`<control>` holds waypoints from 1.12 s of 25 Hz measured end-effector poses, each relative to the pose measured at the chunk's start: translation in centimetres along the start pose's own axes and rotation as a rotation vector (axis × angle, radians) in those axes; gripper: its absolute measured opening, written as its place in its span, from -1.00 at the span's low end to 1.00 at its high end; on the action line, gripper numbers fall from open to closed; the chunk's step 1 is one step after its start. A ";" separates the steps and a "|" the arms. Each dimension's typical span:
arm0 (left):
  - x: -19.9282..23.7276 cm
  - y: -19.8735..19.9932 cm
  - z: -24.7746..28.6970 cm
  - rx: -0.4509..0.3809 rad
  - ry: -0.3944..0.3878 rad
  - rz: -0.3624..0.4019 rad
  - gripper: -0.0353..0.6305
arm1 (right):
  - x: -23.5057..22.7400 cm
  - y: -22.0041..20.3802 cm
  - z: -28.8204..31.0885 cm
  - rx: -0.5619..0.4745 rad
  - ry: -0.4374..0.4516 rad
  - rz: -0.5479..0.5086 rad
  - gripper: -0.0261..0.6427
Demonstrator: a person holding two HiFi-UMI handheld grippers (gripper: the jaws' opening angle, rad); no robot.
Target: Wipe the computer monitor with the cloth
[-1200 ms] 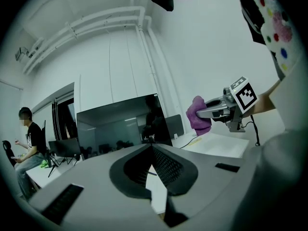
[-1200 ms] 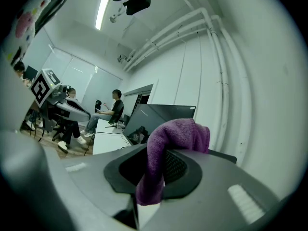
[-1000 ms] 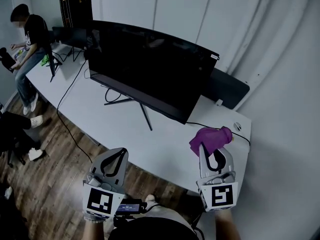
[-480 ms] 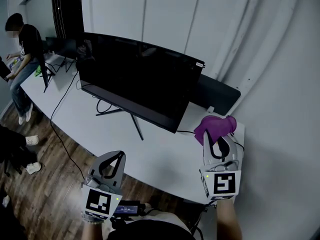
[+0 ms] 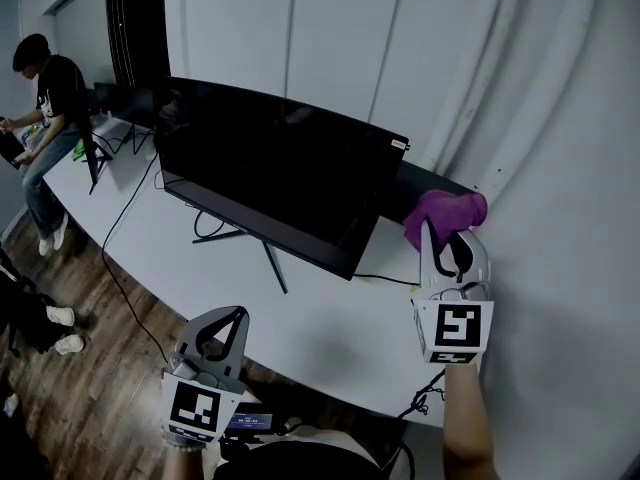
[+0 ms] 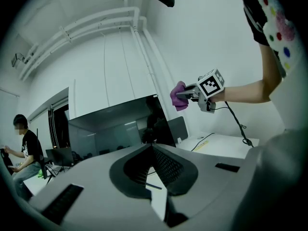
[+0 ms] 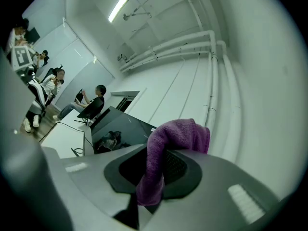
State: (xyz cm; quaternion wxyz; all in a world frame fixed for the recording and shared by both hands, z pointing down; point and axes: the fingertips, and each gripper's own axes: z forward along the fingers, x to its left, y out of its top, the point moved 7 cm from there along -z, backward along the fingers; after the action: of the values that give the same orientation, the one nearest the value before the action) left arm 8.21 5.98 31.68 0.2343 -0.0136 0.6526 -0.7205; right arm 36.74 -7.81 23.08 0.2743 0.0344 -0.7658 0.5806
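- Table (image 5: 330, 333): we see a long white top running from the far left to the wall at the right; it carries the monitor, and a black cable (image 5: 128, 208) trails across it.
- Computer monitor (image 5: 270, 173): a wide, dark, unlit screen, upright on thin splayed legs (image 5: 262, 243) at the middle of the table, facing us.
- Person (image 5: 45, 98): seated at the far left end of the table, well apart from the monitor.
- Right gripper (image 5: 445, 236): we hold it raised, to the right of the monitor's right edge and near the wall. Its jaws are clamped on the cloth, with no gap visible between them.
- Left gripper (image 5: 232, 316): we hold it low, at the table's near edge in front of the monitor. In the left gripper view its jaws meet at the tips, with nothing between them.
- Cloth (image 5: 447, 211): purple and bunched. It is pinched in the right gripper's jaws and drapes over their tips, just beside the monitor's upper right corner and, as far as we can tell, clear of the screen.
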 end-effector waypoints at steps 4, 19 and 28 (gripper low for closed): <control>0.9 -0.2 0.5 -0.001 -0.003 0.005 -0.88 | -0.7 1.0 2.5 -0.011 -0.032 -0.025 -0.71; 4.3 -1.3 2.1 -0.001 -0.031 0.016 -0.88 | -1.3 1.5 9.9 0.040 -0.083 -0.110 -0.71; 6.9 -2.2 3.7 -0.007 -0.073 0.004 -0.88 | -0.1 1.6 11.4 0.062 -0.086 -0.099 -0.71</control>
State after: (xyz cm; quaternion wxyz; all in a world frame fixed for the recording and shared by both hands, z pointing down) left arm 2.54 0.11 32.36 0.2592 -0.0394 0.6462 -0.7167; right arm 31.92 -17.64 19.66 0.2682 0.1058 -0.7560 0.5877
